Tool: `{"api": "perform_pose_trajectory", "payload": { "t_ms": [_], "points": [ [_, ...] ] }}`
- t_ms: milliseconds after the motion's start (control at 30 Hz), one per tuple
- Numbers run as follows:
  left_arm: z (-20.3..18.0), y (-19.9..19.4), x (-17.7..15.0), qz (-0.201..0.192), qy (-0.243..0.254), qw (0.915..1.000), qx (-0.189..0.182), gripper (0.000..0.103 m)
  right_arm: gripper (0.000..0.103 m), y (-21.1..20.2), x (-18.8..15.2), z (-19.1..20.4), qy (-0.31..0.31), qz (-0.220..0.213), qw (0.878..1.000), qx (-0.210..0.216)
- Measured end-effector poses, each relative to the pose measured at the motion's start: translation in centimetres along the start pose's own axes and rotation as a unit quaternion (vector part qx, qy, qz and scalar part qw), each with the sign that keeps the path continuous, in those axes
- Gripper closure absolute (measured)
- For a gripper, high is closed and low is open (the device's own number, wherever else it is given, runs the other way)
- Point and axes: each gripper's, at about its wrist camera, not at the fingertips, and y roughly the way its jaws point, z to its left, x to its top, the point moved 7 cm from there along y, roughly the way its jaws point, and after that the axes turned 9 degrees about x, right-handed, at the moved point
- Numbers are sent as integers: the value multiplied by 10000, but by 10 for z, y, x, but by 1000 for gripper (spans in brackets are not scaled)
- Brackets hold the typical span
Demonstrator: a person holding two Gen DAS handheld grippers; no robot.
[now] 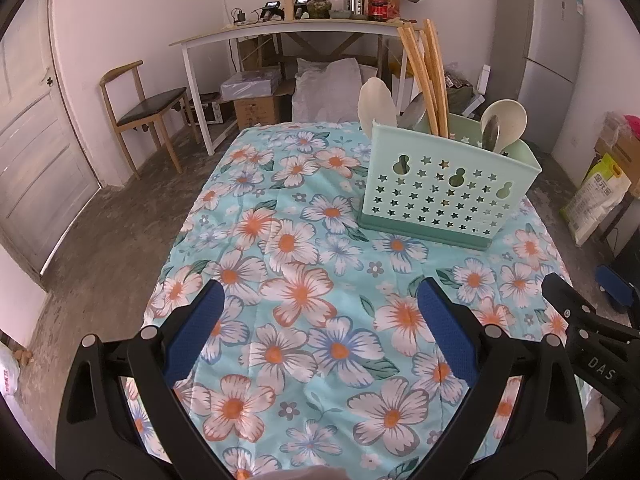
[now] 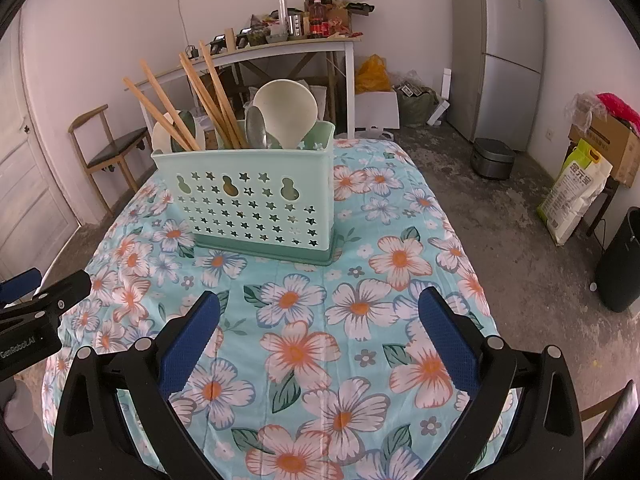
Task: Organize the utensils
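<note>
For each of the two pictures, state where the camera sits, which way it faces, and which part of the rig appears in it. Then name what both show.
Left wrist: sits on the left gripper, facing the caddy ahead to its right; right gripper at the edge.
Right wrist: sits on the right gripper, facing the caddy ahead to its left; left gripper at the edge.
Shared: caddy, floral tablecloth, fridge.

Legible markings — "DAS" on the black body of the right tongs (image 1: 576,312); "GenRobot.AI" on the black body of the left tongs (image 2: 40,300); rice sack (image 2: 576,192) — large characters, unreadable.
</note>
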Motion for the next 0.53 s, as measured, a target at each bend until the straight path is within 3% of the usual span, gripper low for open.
{"api": "perform_pose_trajectory", "payload": {
  "t_ms": [533],
  "points": [
    [0,0,-1,35,-15,10000,-8,10,6,0,-3,-5,55,54,10000,-7]
  ]
}}
